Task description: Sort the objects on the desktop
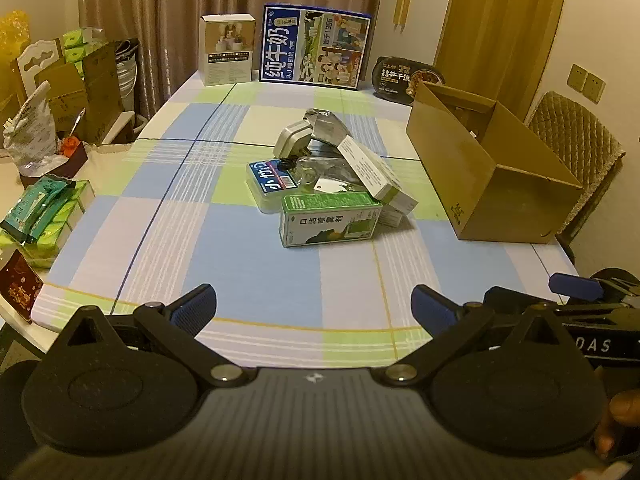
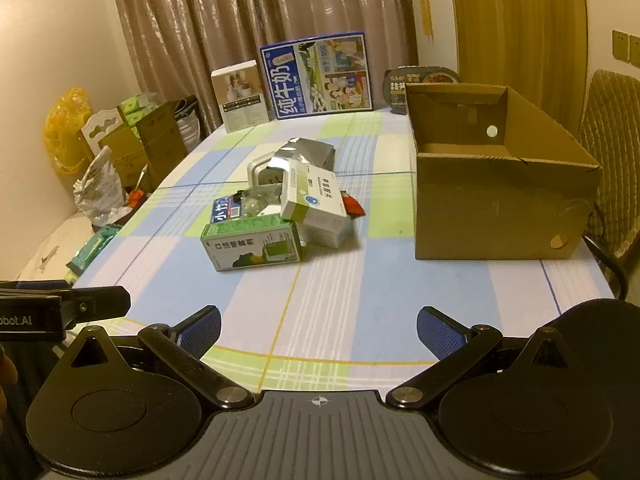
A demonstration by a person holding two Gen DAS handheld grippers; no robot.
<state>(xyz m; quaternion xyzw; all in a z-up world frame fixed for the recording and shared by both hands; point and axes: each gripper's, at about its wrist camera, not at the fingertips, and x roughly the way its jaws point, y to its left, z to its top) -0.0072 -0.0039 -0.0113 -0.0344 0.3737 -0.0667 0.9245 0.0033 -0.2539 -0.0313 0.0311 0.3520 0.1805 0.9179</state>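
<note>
A heap of small items lies mid-table: a green box in front, a white-and-green box leaning on top, a blue-labelled pack, a white adapter and a silver foil bag. An open cardboard box stands to the right of the heap. My left gripper is open over the near table edge, nothing between its fingers. My right gripper is open too, well short of the heap.
A milk carton case, a white box and a black food bowl line the far edge. Cartons and bags crowd the left side. A padded chair stands behind the cardboard box.
</note>
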